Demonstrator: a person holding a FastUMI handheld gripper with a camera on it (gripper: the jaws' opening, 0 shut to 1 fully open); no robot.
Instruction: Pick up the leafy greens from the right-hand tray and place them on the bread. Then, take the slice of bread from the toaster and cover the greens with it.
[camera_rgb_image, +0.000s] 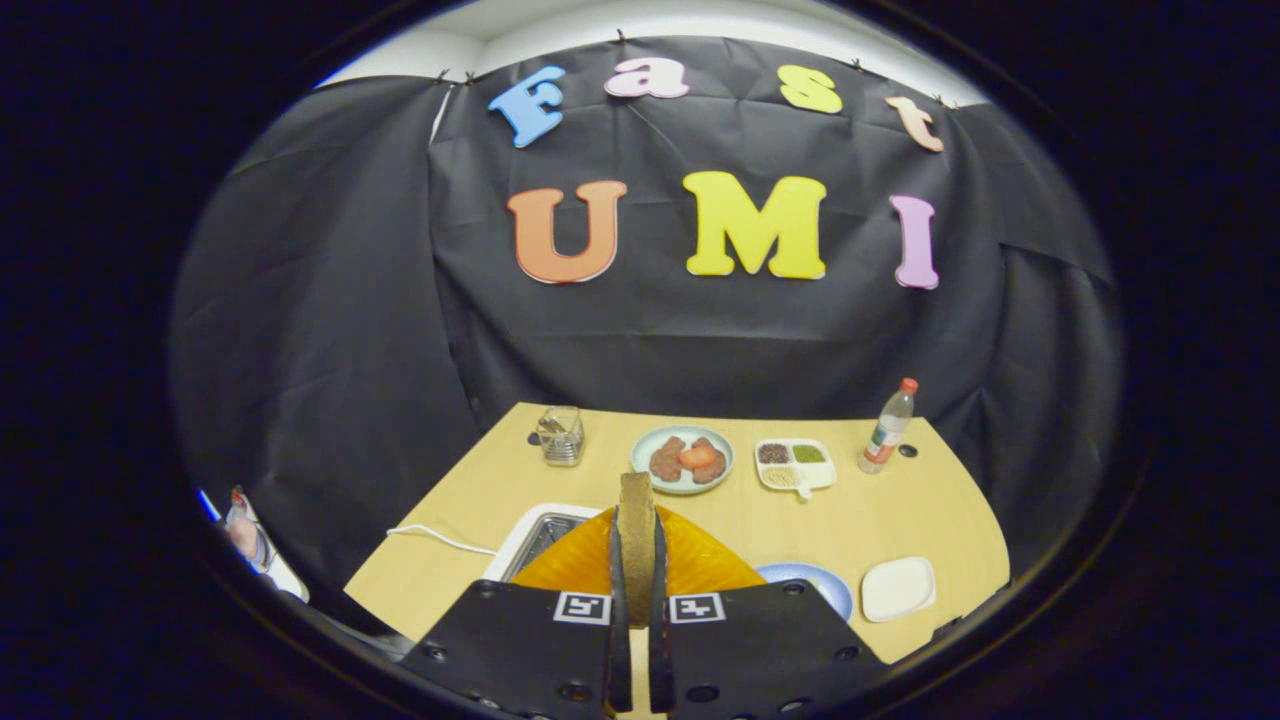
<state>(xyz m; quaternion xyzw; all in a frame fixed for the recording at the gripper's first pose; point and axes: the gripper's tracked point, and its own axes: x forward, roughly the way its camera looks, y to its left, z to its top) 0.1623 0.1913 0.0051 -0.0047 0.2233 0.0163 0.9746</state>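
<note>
The gripper (637, 600) rides high above the pale wooden tabletop (930, 520), and its two fingers are clamped on a slice of brown toasted bread (636, 530), held edge-on and upright between them, its top poking out beyond the fingertips. So the second half of the job looks well under way: the slice appears to be out of the white toaster with the metal slot (535, 540), which sits just below and to the left of the fingers, its white cord (440, 538) trailing off across the table.

Directly behind the held slice spreads a glossy orange, ribbed shape (700, 560) (a dish or a cover, hard to say which), and the fingers and gripper body hide most of it. Whether the greens already lie on the lower bread cannot be told; that spot is covered. What seems left is to carry the slice over and lay it flat.

To the right, a blue-rimmed plate (825, 585) peeks out beside a small white square tray (898, 588), which looks bare. Farther back stand a clear glass jar (561, 436), a pale green plate with brownish patties (683, 459), a white divided dish of seasonings (795, 463) and a clear bottle with a red cap (888, 427).
</note>
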